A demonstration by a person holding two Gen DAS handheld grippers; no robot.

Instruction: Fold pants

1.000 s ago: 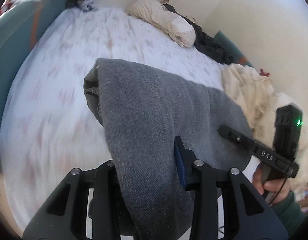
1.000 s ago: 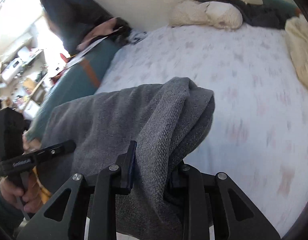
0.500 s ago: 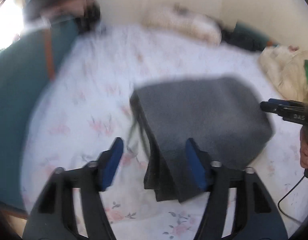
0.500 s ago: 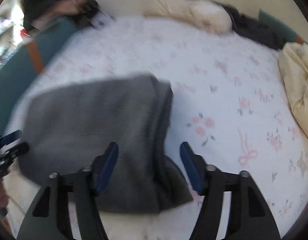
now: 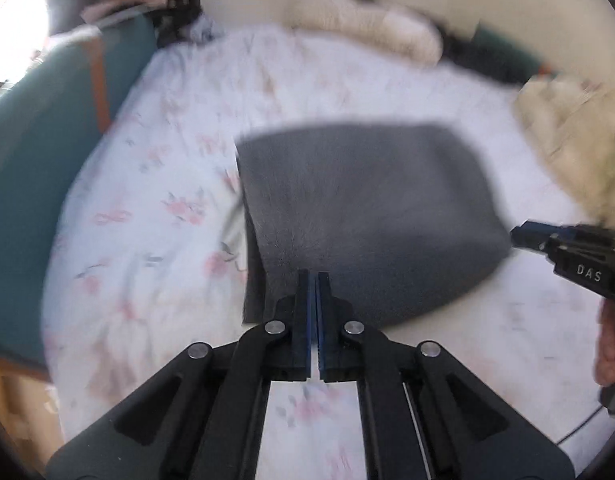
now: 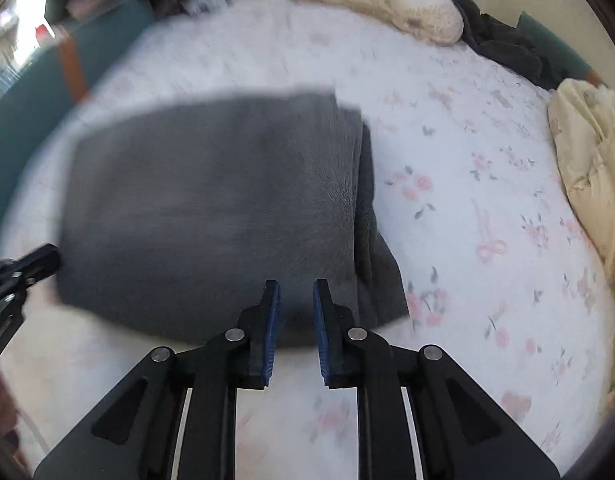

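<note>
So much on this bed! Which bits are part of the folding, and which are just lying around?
Part of the job:
- grey pants, folded on the bed
- left gripper, shut, empty
- right gripper, closing, nothing between

Just lying about:
- cream pillow
- dark clothes
- cream quilt
- floral sheet

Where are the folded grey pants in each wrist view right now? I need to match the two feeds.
Left wrist: folded grey pants lie centre, slightly right, just beyond the fingertips.
Right wrist: the pants lie centre-left, their stacked edge towards the right.
Shared landmark: the cream pillow at the bed's far edge.

grey pants (image 5: 363, 208), white pink-floral sheet (image 5: 155, 216)
</note>
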